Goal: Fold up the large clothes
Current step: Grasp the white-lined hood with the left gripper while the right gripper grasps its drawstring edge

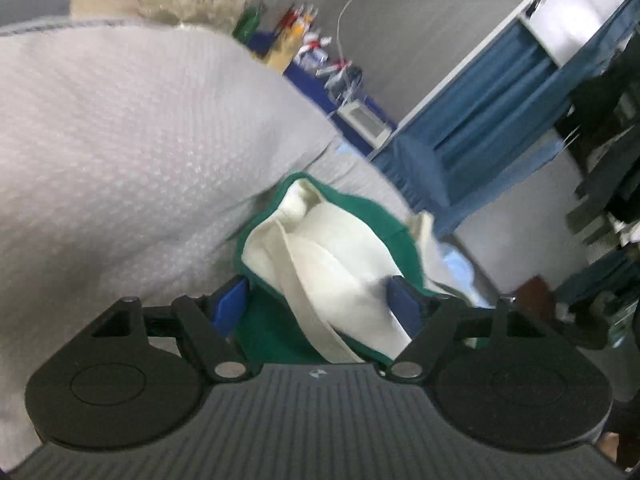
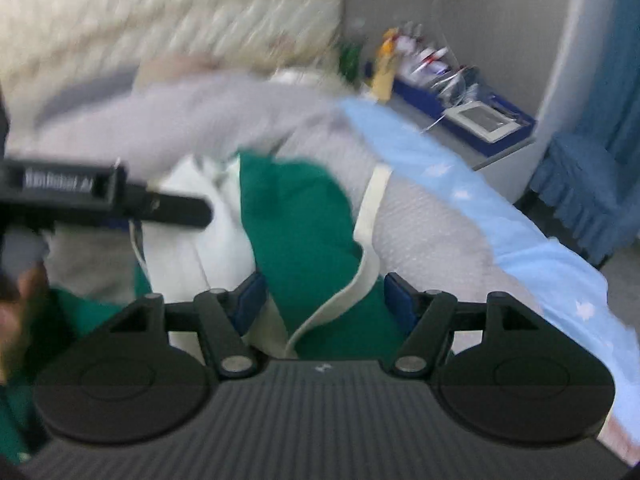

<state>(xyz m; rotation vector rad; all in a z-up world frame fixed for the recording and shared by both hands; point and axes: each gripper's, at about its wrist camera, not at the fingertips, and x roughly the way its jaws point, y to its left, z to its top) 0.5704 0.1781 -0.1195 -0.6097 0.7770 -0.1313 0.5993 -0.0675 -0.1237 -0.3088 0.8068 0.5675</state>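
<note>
Garment (image 1: 320, 256): green and cream, bunched on bed (image 1: 120, 140), between both sets of jaws. Left gripper (image 1: 320, 304), right gripper (image 2: 324, 300): jaws wide, gripping nothing. Fold apparently unfinished; smoothing and further folds remain.

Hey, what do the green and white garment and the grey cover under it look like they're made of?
Green and white garment: soft matte fabric, probably cotton or fleece; it bunches in thick rounded folds, no sheen. Grey cover: textured woven or quilted cloth, shown by its regular raised dotted pattern. Blur leaves exact fibres open.
</note>
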